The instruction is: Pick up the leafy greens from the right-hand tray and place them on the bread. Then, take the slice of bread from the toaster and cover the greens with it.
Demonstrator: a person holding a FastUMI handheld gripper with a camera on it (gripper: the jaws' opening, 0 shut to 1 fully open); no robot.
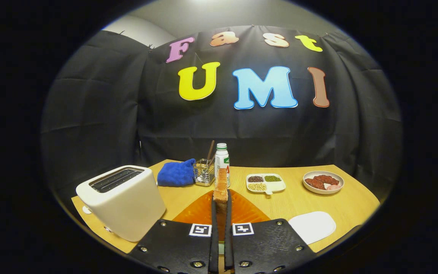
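My gripper (221, 213) is shut on a slice of bread (221, 186), which stands on edge between the two fingers and rises ahead of them. Under it lies an orange plate (200, 213), largely hidden by the gripper body; what lies on the plate is hidden. The white toaster (122, 199) stands to the left of the fingers, its two slots showing dark. A white tray (312, 226) sits on the wooden table to the right of the fingers, its surface bare.
Beyond the plate stand a milk bottle (222, 160), a wire utensil rack (205, 173) and a blue cloth (176, 173). A white divided dish of beans (265, 183) and a bowl of meat (322, 182) sit further right. The table's edges lie close on both sides.
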